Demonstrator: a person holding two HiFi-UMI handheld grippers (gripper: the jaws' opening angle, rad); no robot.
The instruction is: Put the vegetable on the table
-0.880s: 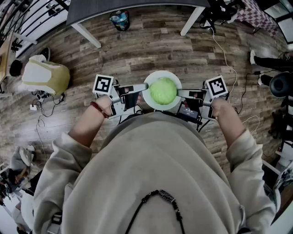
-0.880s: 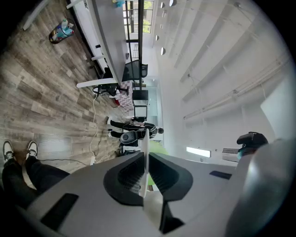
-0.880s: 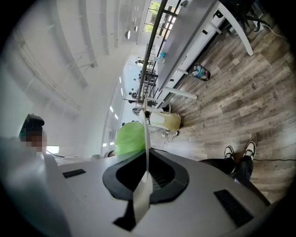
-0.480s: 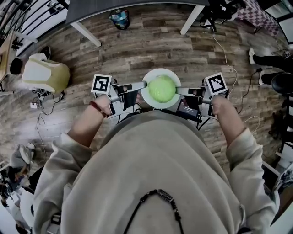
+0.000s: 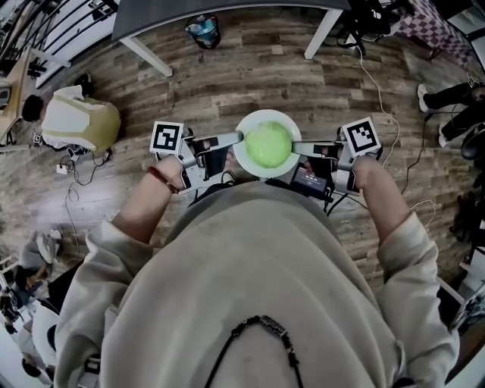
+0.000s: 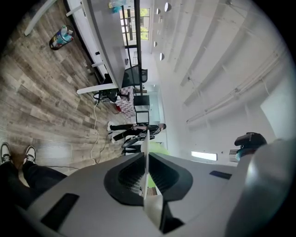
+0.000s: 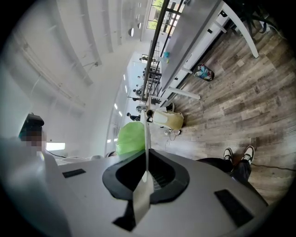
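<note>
A round green vegetable (image 5: 267,145) lies on a white plate (image 5: 246,160), held above the wooden floor in front of my chest in the head view. My left gripper (image 5: 239,138) is shut on the plate's left rim, my right gripper (image 5: 295,148) on its right rim. In the left gripper view the left gripper (image 6: 146,176) clamps the plate's thin white edge (image 6: 144,159), with a sliver of the green vegetable (image 6: 156,149) behind it. The right gripper view shows the right gripper (image 7: 147,173) pinching the plate's edge (image 7: 147,139), the vegetable (image 7: 130,137) resting just left of it.
A grey table (image 5: 227,10) on white legs (image 5: 148,54) stands ahead at the top of the head view, a colourful container (image 5: 203,31) under it. A beige bag (image 5: 79,121) sits on the floor at left. Cables (image 5: 373,87) run across the floor at right.
The plate, vegetable and both grippers have edged slightly forward toward the grey table. Both grips stay the same.
</note>
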